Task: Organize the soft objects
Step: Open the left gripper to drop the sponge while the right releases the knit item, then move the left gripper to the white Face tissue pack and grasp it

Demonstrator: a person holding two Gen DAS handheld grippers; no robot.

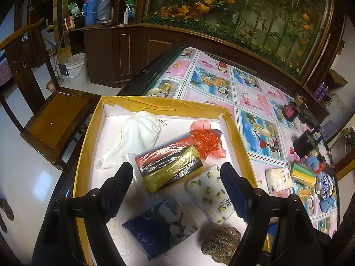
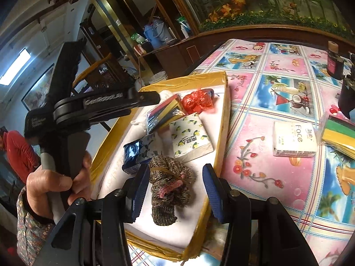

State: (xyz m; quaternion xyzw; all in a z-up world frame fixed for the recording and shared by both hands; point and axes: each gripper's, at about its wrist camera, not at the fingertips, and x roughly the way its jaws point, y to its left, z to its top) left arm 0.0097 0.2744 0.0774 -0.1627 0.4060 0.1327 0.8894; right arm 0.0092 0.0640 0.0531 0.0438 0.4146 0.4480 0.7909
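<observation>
At the bottom centre of the right wrist view, in the gold-edged box (image 2: pixel 224 119), the rolled knitted socks (image 2: pixel 169 190) lie loose between the right gripper (image 2: pixel 175 191)'s part-open jaws, soft, light, best pinched across the banded middle, while the left gripper (image 1: pixel 177 177) gapes wide, empty.

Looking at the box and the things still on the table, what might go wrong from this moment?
1. The knitted bundle lies in the box beside its near wall; the open right tongs around it might nudge it over that wall.
2. The box corner seems to overhang the table edge, so pressing there may tip it.
3. The Face tissue pack lies beside the striped pack; grabbing one could drag the other.
</observation>
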